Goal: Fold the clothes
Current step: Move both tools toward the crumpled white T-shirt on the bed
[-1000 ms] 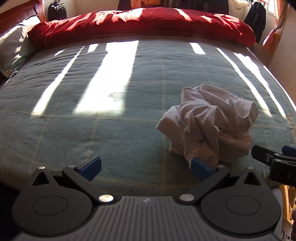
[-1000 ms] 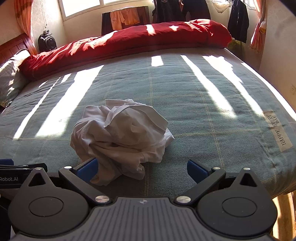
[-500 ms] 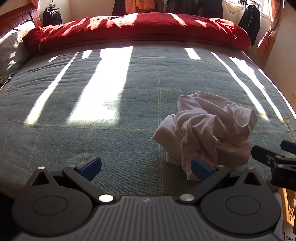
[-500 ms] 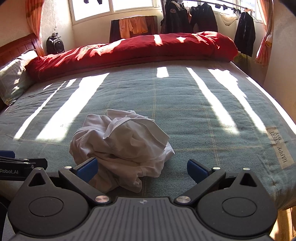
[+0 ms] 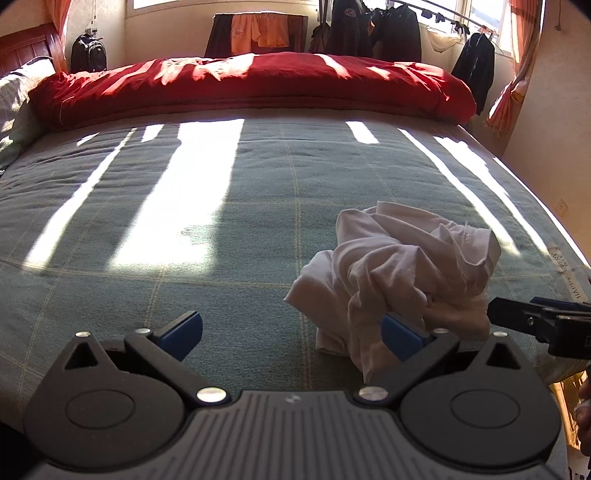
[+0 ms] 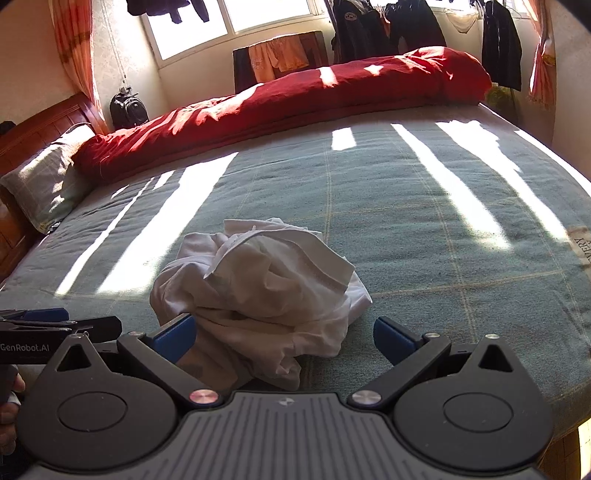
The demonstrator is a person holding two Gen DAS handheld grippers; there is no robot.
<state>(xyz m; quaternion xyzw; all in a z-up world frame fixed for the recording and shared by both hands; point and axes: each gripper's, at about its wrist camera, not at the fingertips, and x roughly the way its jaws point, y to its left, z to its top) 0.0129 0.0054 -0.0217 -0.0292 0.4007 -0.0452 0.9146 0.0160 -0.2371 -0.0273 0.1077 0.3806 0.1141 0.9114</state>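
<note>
A crumpled white garment [image 5: 399, 273] lies in a heap on the grey-green bedspread [image 5: 221, 229] near the bed's front edge. It also shows in the right wrist view [image 6: 258, 291]. My left gripper [image 5: 291, 332] is open and empty, its right blue fingertip against the heap's near left side. My right gripper [image 6: 284, 336] is open and empty, with the heap's front edge between its fingers. The right gripper's tip shows at the right edge of the left wrist view [image 5: 535, 317], and the left gripper's tip at the left edge of the right wrist view [image 6: 55, 325].
A rolled red duvet [image 5: 251, 85] lies across the far side of the bed. A pillow [image 6: 44, 181] and wooden headboard [image 6: 44, 122] are at the left. Dark clothes [image 6: 384, 29] hang by the window. The wall [image 5: 554, 147] is at the right.
Both cameras have tilted upward and drawn back a little, so more of the room shows. The garment has not moved and both grippers stay open.
</note>
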